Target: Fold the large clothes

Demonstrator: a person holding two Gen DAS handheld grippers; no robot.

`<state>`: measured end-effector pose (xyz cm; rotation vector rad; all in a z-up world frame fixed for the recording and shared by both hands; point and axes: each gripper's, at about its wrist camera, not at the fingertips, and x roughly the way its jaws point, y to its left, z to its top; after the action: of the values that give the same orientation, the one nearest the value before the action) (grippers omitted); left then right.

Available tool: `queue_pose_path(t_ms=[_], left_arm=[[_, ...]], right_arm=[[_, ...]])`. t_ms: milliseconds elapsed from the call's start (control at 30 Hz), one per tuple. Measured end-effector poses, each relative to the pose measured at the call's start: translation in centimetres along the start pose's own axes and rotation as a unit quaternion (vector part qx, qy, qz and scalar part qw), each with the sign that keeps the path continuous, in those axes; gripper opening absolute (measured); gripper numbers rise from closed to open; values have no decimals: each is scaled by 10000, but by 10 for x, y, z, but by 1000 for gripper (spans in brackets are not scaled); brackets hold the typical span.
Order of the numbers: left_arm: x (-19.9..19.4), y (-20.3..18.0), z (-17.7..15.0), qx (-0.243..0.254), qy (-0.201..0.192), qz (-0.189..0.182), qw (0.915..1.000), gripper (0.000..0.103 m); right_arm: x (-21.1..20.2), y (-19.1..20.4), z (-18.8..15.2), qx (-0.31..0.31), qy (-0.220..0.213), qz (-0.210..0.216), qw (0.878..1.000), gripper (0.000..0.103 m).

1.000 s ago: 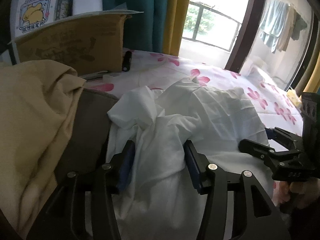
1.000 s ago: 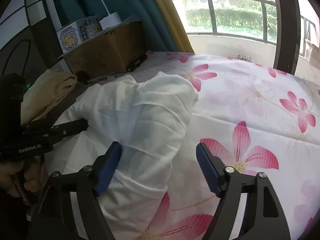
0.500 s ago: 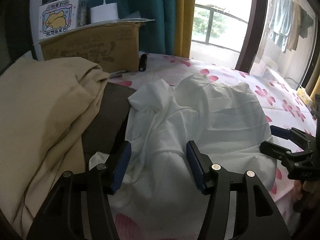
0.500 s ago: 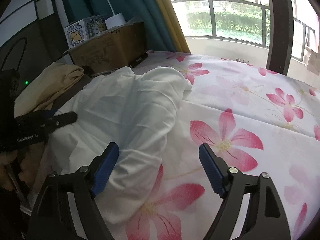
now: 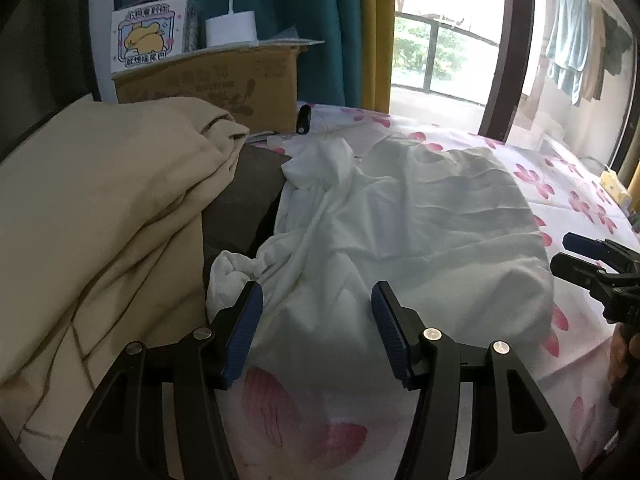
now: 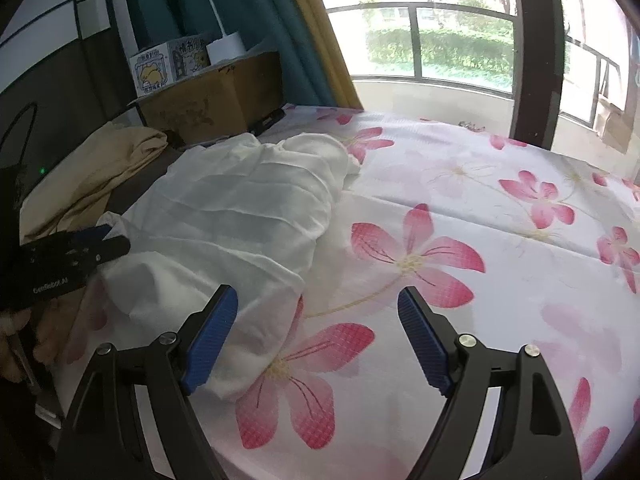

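Note:
A crumpled white garment [image 5: 400, 232] [image 6: 248, 216] lies in a heap on the flowered bedsheet [image 6: 460, 208]. My left gripper [image 5: 316, 328] hovers over the garment's near edge, jaws wide apart, nothing pinched between its blue pads. My right gripper [image 6: 318, 336] is open too, above the garment's near right corner and the sheet, holding nothing. Each gripper shows in the other's view: the right gripper [image 5: 596, 264] at the right edge, the left gripper [image 6: 76, 248] at the left edge with a hand below it.
A beige cloth pile [image 5: 100, 220] and a dark cushion [image 5: 244, 200] lie left of the garment. Behind stand a cardboard box [image 5: 212, 84], a cartoon-printed box [image 5: 146, 34] and a white lamp base [image 5: 231, 28]. Curtains and a balcony window lie beyond. The flowered sheet stretches away to the right.
Both grippers have drawn back toward the near edge of the bed. The white garment now lies further ahead, free of the left jaws; more flowered sheet shows below both grippers.

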<state>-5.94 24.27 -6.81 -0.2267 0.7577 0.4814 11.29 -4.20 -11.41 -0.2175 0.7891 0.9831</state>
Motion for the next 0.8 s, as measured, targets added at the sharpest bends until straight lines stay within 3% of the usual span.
queue_pose_path(t_ms=[367, 800], left_arm=[[-49, -10, -12, -343, -622, 187, 9973, 60], [-68, -52, -15, -278, -714, -60, 9970, 60]], right_arm=[[-30, -17, -16, 57, -123, -13, 9999, 82], [-78, -52, -43, 347, -386, -256, 9983, 82]])
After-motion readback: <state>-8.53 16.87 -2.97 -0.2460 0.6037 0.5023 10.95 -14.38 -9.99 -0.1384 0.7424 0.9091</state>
